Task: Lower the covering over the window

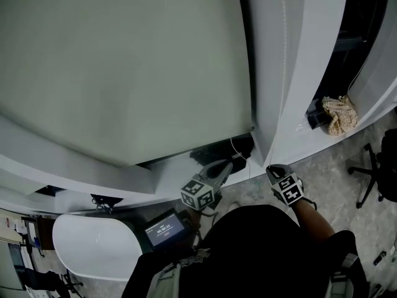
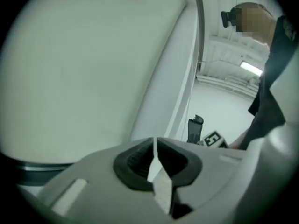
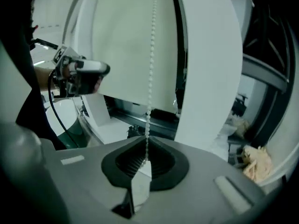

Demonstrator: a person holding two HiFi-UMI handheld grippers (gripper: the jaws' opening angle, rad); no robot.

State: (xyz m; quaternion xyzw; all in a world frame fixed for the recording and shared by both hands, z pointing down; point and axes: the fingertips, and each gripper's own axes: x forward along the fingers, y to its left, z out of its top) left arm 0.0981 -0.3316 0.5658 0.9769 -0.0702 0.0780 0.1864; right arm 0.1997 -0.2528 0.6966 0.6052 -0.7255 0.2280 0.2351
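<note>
A pale grey roller blind (image 1: 124,67) fills the window at upper left; it also fills the left gripper view (image 2: 84,69). Its white bead chain (image 1: 283,73) hangs along the white pillar (image 1: 310,54). My right gripper (image 1: 276,169) is shut on the bead chain (image 3: 151,55), which runs straight up from between its pads (image 3: 147,149). My left gripper (image 1: 225,166) is just left of it, below the blind's bottom edge. Its jaws (image 2: 154,146) stand a thin slit apart with nothing between them. The left gripper (image 3: 103,69) also shows in the right gripper view.
A crumpled yellowish cloth (image 1: 340,114) lies on the sill at right. An office chair (image 1: 375,172) stands on the floor at far right. A white round table (image 1: 93,244) and a small lit screen (image 1: 164,228) sit low at left.
</note>
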